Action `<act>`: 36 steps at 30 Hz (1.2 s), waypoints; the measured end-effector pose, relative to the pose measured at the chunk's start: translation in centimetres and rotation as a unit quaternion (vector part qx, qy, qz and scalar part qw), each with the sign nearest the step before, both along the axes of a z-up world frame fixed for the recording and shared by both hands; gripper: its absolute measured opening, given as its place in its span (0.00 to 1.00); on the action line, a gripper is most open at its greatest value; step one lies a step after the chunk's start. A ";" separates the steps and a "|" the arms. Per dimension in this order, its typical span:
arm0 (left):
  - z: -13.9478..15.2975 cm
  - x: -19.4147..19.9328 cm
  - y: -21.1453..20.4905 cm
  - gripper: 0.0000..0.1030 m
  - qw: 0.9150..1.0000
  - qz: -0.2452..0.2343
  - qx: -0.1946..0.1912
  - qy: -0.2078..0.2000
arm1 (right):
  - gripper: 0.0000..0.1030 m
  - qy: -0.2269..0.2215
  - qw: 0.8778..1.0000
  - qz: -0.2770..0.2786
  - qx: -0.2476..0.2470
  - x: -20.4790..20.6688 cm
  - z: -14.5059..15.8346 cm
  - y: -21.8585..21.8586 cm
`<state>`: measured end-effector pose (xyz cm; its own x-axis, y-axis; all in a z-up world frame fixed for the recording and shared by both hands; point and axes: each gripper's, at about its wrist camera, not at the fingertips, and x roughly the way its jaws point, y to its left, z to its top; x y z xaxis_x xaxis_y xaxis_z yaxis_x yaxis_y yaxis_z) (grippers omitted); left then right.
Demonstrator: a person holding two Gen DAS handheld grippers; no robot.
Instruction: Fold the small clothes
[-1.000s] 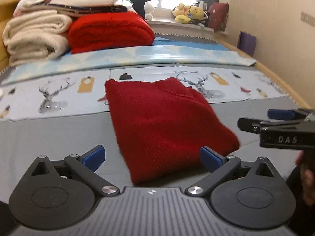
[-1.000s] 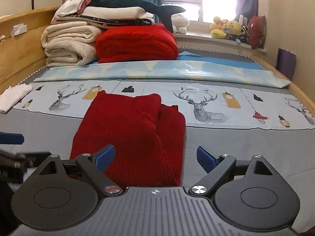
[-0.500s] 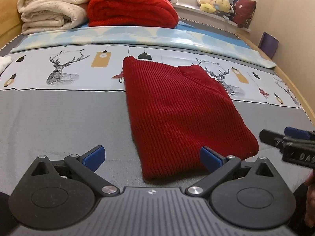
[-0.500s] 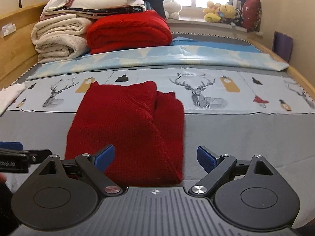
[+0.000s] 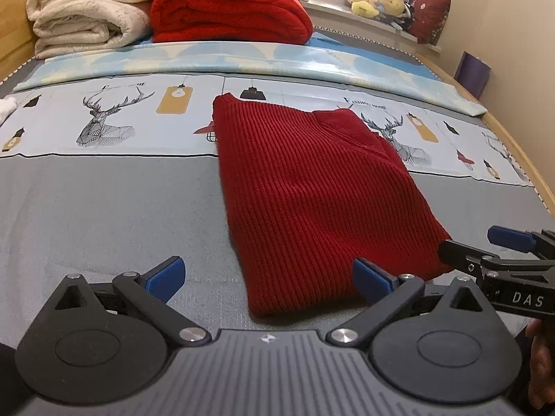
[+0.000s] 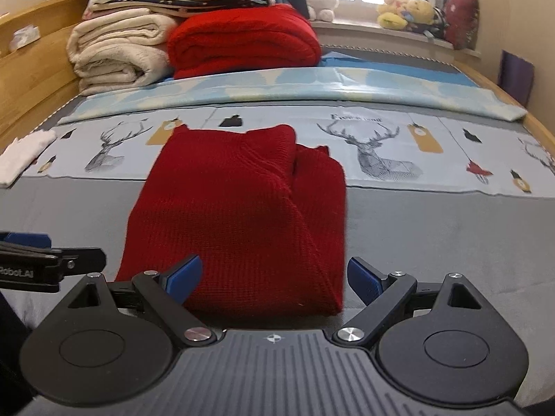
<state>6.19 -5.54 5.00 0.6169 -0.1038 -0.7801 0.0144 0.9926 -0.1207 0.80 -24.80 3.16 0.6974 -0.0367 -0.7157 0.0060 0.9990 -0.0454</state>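
A dark red knit sweater [image 5: 312,187] lies folded lengthwise on the bed, near hem toward me; it also shows in the right wrist view [image 6: 239,215], with a folded sleeve layer on its right side. My left gripper [image 5: 267,277] is open and empty, low at the hem's left corner. My right gripper [image 6: 274,277] is open and empty, low at the hem's right part. Each gripper shows at the edge of the other's view: the right gripper [image 5: 499,260] and the left gripper [image 6: 45,260].
The bed has a grey sheet [image 5: 104,215] and a deer-print cloth [image 5: 104,121]. Folded cream blankets [image 6: 118,52] and a bright red blanket [image 6: 242,38] are stacked at the back. A white cloth [image 6: 24,152] lies at left. Plush toys [image 6: 406,14] sit on the sill.
Both grippers have dropped lower and moved closer to the sweater's near hem. The sweater has not moved. Both stay open.
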 end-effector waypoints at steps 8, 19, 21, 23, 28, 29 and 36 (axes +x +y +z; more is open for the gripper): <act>-0.2 0.0 -0.3 0.99 1.000 -0.005 0.003 0.003 | 0.89 -0.001 1.000 0.012 -0.012 0.0 -0.1 0.6; -0.3 0.0 -0.4 0.99 1.000 -0.009 0.002 0.006 | 0.89 0.001 1.000 0.006 -0.012 0.1 -0.2 0.6; -0.3 0.0 -0.4 0.99 1.000 -0.009 0.002 0.006 | 0.89 0.002 1.000 0.007 -0.013 0.2 -0.2 0.6; -0.3 0.0 -0.4 0.99 1.000 -0.010 0.001 0.006 | 0.89 0.002 1.000 0.007 -0.013 0.2 -0.2 0.6; -0.3 -0.1 -0.5 0.99 1.000 -0.012 -0.001 0.005 | 0.89 0.002 1.000 0.010 -0.015 0.2 -0.3 0.7; -0.2 -0.1 -0.5 0.99 1.000 -0.012 -0.001 0.005 | 0.89 0.002 1.000 0.010 -0.015 0.2 -0.3 0.7; -0.2 -0.1 -0.6 1.00 1.000 -0.015 0.000 0.005 | 0.89 0.002 1.000 0.011 -0.016 0.2 -0.3 0.7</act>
<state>6.04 -6.09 4.81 0.6058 -0.1225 -0.7861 0.0424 0.9916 -0.1219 0.96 -24.07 2.86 0.6952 -0.0438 -0.7175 -0.0164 0.9969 -0.0767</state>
